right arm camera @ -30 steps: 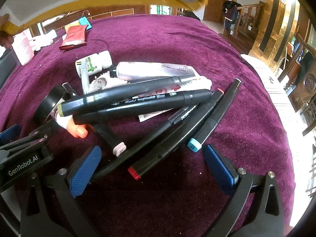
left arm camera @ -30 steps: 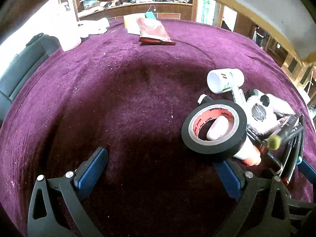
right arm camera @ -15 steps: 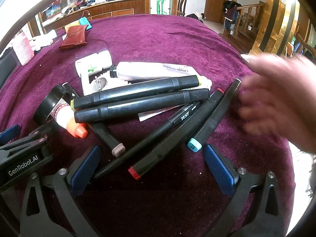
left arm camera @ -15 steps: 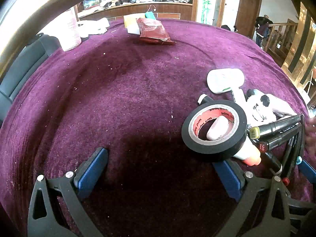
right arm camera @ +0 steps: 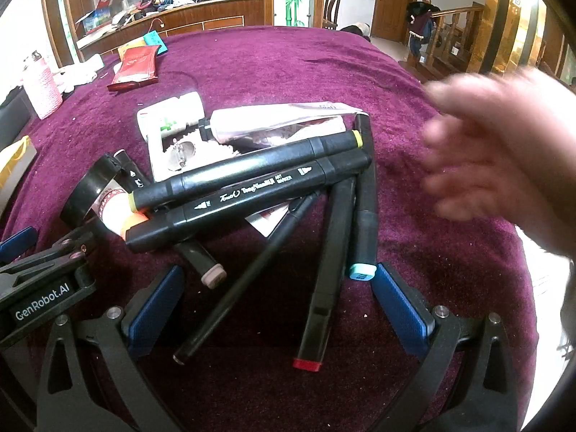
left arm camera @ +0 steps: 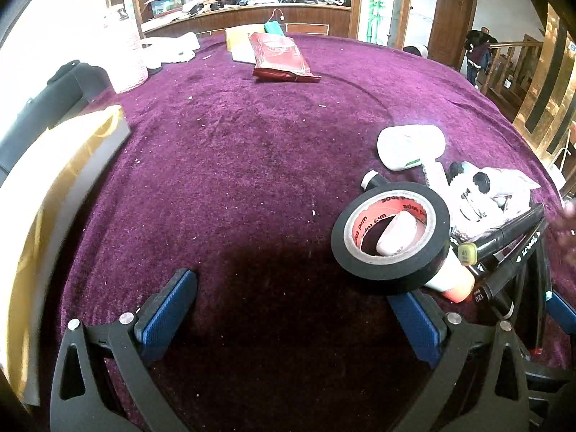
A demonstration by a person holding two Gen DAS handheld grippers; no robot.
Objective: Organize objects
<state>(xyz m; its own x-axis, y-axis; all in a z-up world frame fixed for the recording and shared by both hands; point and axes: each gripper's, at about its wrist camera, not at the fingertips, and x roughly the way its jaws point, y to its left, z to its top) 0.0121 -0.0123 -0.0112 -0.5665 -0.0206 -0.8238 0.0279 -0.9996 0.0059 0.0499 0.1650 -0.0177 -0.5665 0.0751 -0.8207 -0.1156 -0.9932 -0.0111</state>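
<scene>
Markers [right arm camera: 252, 176] lie heaped on the purple desk [left arm camera: 234, 165] beside a black tape roll [left arm camera: 390, 237] and a white bottle [left arm camera: 410, 145]. My left tongs [left arm camera: 291, 309] and right tongs [right arm camera: 277, 302] are both spread, gripping nothing. A blurred bare hand [right arm camera: 496, 151] hovers right of the pile.

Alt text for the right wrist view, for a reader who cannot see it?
The open right gripper sits low over a heap of black markers on a purple cloth, holding nothing. A blurred bare hand reaches in from the right; a tape roll lies left of the heap.
</scene>
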